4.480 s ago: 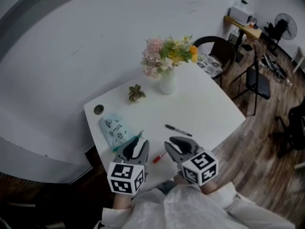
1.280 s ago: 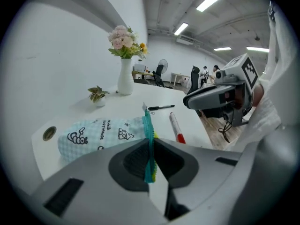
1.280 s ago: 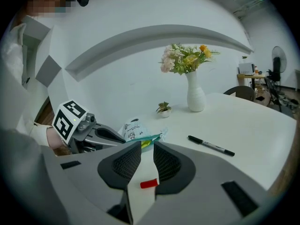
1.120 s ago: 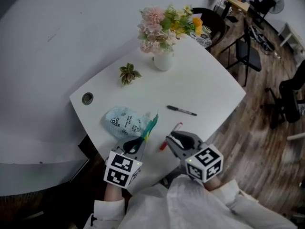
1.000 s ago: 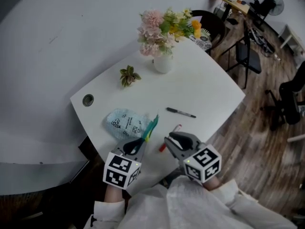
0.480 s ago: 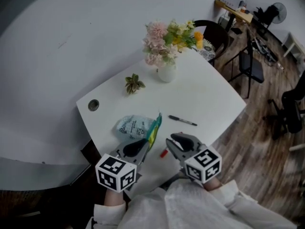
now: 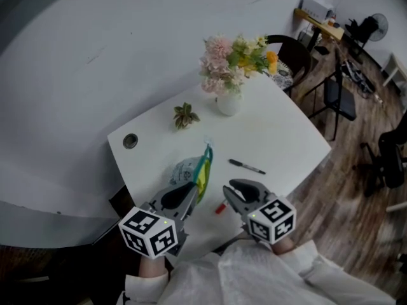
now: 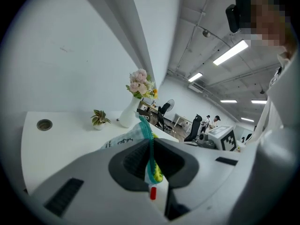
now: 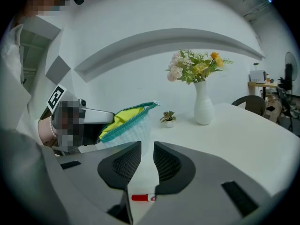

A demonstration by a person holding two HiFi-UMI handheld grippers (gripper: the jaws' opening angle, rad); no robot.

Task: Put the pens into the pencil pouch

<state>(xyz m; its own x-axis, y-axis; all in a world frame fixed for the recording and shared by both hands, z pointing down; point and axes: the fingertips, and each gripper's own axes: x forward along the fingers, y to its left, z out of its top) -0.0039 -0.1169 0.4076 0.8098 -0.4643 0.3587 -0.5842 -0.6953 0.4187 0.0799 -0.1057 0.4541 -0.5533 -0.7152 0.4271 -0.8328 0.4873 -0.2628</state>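
**Pouch pinched in the left gripper, both pens out on the table**

The pouch (image 7: 189,170), pale with a teal zip and yellow lining, is clamped at its zip edge by the left gripper (image 7: 188,194). In the left gripper view the teal edge runs upright between the closed jaws. From the right gripper view the pouch's mouth gapes and the lining shows. Its lower part is hidden behind that gripper's own jaw, so I cannot tell whether its bottom rests on the table (image 7: 273,129).

The red pen (image 7: 220,207) lies on the table between the two grippers, near the front edge. Only a short piece shows from the head view. In the right gripper view it lies crosswise under the jaws, which cover both its ends. A small red bit (image 8: 152,193) below the pouch in the left gripper view is too small to identify.

The black pen (image 7: 247,166) lies in the open, to the right of the pouch and clear of it.

The right gripper (image 7: 234,192) has its jaws a narrow gap apart, with nothing between them.

Further back on the table are a round hole (image 7: 130,140), a small plant (image 7: 186,115) and a white vase (image 7: 228,103) of flowers (image 7: 238,61). A dark chair (image 7: 294,54) is partly hidden behind the blooms.
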